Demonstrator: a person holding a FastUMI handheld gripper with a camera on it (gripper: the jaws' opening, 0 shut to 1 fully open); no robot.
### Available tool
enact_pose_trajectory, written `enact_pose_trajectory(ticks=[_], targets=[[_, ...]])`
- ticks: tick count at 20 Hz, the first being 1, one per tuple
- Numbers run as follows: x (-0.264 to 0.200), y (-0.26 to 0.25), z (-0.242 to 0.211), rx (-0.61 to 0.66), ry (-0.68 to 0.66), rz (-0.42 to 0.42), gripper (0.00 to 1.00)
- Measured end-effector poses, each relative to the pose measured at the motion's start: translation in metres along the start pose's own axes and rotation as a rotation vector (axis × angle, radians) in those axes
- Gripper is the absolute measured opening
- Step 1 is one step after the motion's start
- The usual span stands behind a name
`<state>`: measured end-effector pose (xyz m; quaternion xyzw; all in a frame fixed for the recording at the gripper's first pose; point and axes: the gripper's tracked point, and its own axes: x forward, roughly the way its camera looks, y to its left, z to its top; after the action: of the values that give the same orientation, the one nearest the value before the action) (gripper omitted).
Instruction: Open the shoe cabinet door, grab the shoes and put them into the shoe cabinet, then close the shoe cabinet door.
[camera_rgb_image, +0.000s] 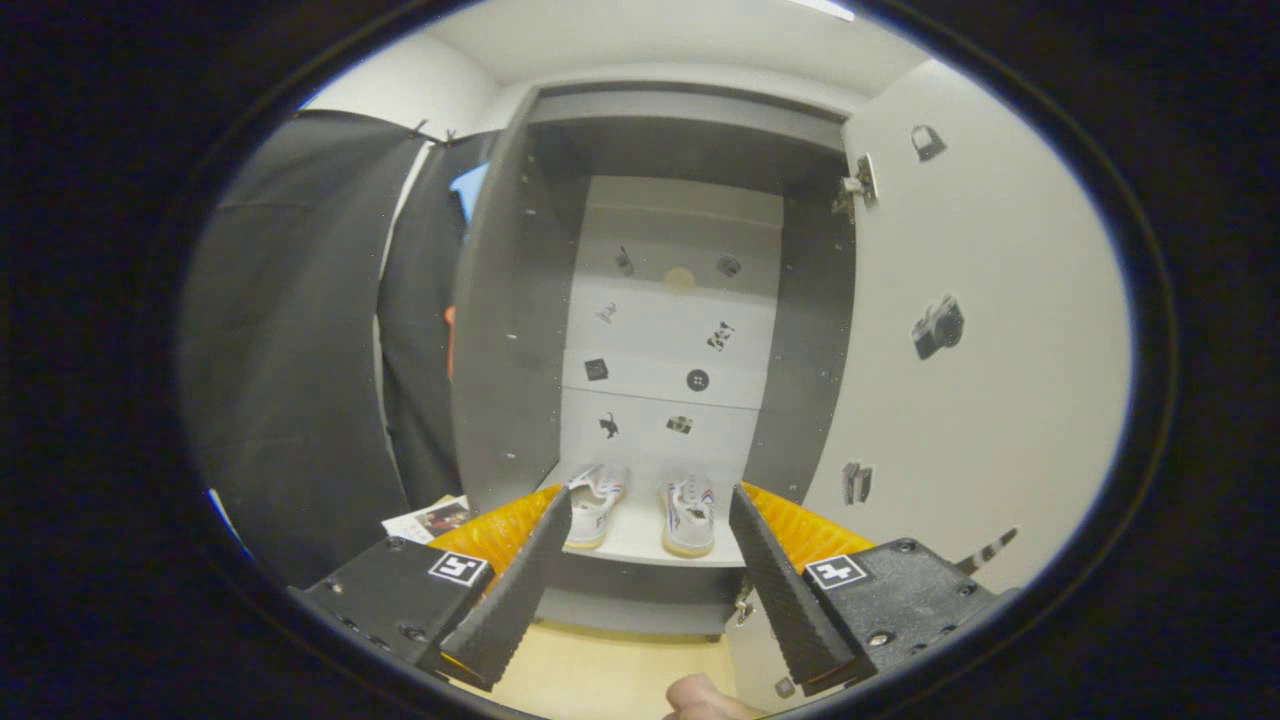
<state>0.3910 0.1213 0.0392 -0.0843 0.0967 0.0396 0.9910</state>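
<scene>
The grey shoe cabinet (510, 330) stands open ahead of me, its white door (980, 330) swung out to the right. Two white shoes sit side by side on the bottom shelf (640, 545), toes pointing in: the left shoe (593, 503) and the right shoe (687, 515). My gripper (645, 505) is open, held back from the cabinet, with nothing between its fingers; the shoes show in the gap beyond the fingertips.
Small stickers dot the cabinet's white back panel (670, 330) and the inner face of the door. Black cloth (300, 350) hangs left of the cabinet. A printed paper (430, 520) lies on the floor at lower left. A fingertip (700, 697) shows below the fingers, over the wooden floor (600, 670).
</scene>
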Motion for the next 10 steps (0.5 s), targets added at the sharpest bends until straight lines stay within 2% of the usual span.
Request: enact_pose_trajectory(ticks=[2,5,10], targets=[[-0.035,0.001,0.004,-0.002,-0.006,0.006,1.00],[-0.087,0.005,0.003,-0.002,-0.010,0.071,1.00],[-0.178,-0.025,-0.006,-0.052,-0.038,0.111,1.00]])
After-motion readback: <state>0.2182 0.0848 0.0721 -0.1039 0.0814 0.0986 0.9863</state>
